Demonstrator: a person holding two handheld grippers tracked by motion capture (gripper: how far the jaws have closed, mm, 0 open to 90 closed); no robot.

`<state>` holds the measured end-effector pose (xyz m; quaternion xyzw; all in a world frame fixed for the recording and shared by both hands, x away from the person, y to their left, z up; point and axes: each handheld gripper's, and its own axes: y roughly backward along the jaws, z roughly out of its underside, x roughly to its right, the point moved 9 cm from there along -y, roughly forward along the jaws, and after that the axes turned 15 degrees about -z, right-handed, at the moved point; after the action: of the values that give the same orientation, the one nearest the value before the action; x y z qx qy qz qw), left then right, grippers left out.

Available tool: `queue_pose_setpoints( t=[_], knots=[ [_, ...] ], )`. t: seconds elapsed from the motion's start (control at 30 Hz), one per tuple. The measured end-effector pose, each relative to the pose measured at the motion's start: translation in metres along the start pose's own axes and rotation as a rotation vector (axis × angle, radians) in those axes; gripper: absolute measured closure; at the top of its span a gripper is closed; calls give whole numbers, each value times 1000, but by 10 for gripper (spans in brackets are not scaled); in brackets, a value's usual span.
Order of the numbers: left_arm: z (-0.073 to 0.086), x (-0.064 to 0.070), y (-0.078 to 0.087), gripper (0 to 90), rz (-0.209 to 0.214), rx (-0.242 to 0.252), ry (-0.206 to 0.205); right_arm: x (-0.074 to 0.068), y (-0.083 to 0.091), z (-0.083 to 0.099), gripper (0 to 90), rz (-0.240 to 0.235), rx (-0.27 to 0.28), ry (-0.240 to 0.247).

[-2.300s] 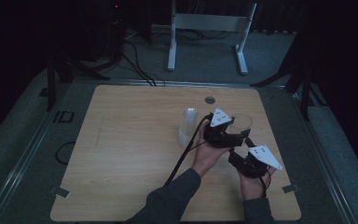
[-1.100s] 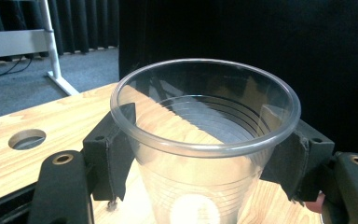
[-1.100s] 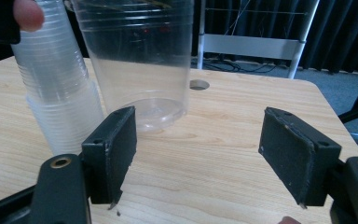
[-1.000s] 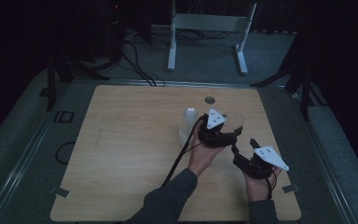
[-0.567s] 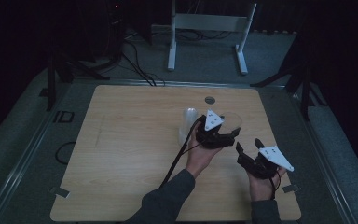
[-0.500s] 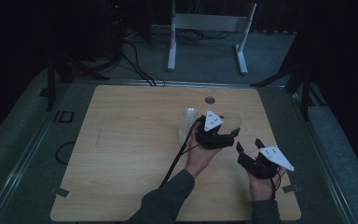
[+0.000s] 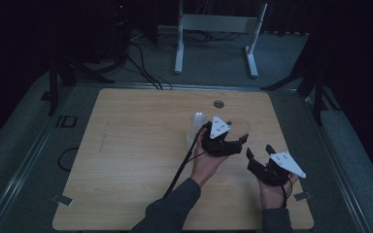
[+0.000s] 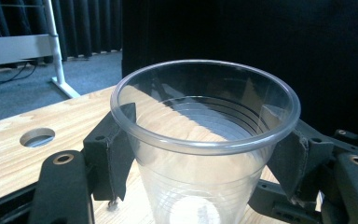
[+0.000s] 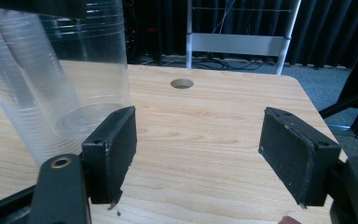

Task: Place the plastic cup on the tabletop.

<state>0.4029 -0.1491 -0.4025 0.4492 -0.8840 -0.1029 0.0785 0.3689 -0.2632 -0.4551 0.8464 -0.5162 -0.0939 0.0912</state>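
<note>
Left gripper (image 7: pixel 238 138): its two pads (image 8: pixel 116 149) press opposite sides of a clear plastic cup (image 8: pixel 205 140), just under the rim; the cup stands upright between them, mouth up, above the wooden table (image 7: pixel 126 160). Right gripper (image 7: pixel 258 151): pads (image 9: pixel 114 140) spread wide apart with only bare tabletop between them. A stack of clear cups (image 9: pixel 25 84) stands beyond its left pad, not touching it.

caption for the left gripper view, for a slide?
Left gripper jaws flank an upright clear plastic cup on the wooden table.
</note>
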Motion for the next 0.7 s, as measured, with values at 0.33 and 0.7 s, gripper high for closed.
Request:
queue_pose_setpoints(
  t=[0.33,0.7],
  knots=[
    [6,-3,4,300,-8,9,-16,1,2,0,272,5,2,-3],
    [12,-7,9,300,12,32,-25,3,3,1,272,9,4,-6]
  ],
)
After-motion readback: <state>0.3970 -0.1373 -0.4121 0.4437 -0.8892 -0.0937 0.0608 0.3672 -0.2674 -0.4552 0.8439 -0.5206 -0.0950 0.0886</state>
